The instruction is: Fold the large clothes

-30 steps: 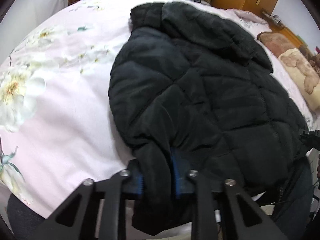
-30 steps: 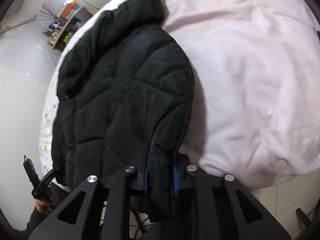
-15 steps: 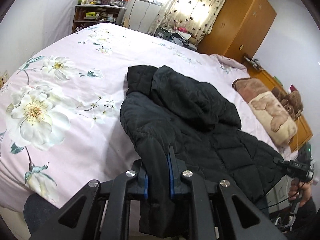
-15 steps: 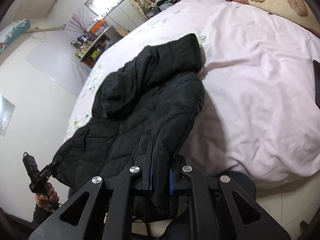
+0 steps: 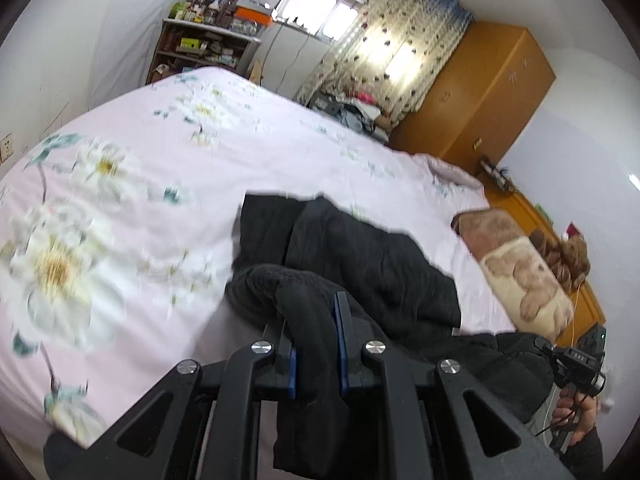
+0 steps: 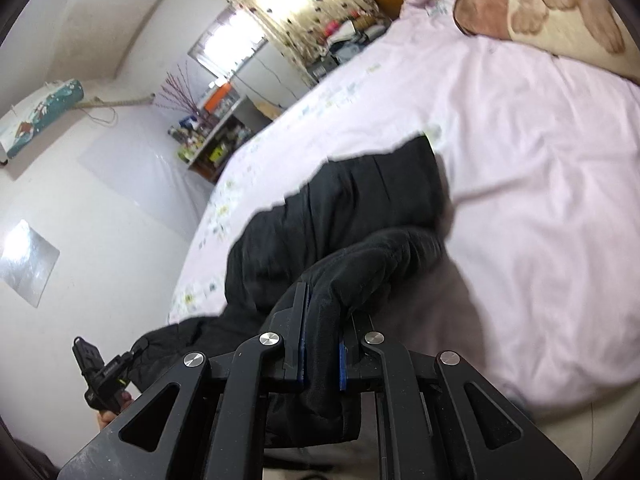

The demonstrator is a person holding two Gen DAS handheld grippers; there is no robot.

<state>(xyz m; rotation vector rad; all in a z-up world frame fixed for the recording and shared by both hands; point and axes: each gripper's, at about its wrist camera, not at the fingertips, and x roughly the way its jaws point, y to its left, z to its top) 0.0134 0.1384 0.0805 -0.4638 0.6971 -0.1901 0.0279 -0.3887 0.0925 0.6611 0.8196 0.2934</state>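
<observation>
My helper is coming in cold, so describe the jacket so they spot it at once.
Find the pink floral bed. On its near edge lies the jacket, clamped by both grippers. It is the only black, quilted thing there; the pillow nearby is tan.

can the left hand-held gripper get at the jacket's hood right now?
Probably not. The left hand-held gripper is shut on the jacket near its hem, so it is occupied. The far end lies unobstructed on the bed, but it would have to release first.

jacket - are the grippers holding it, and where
Yes. The left gripper and right gripper each pinch the black jacket by its bottom edge.
</observation>
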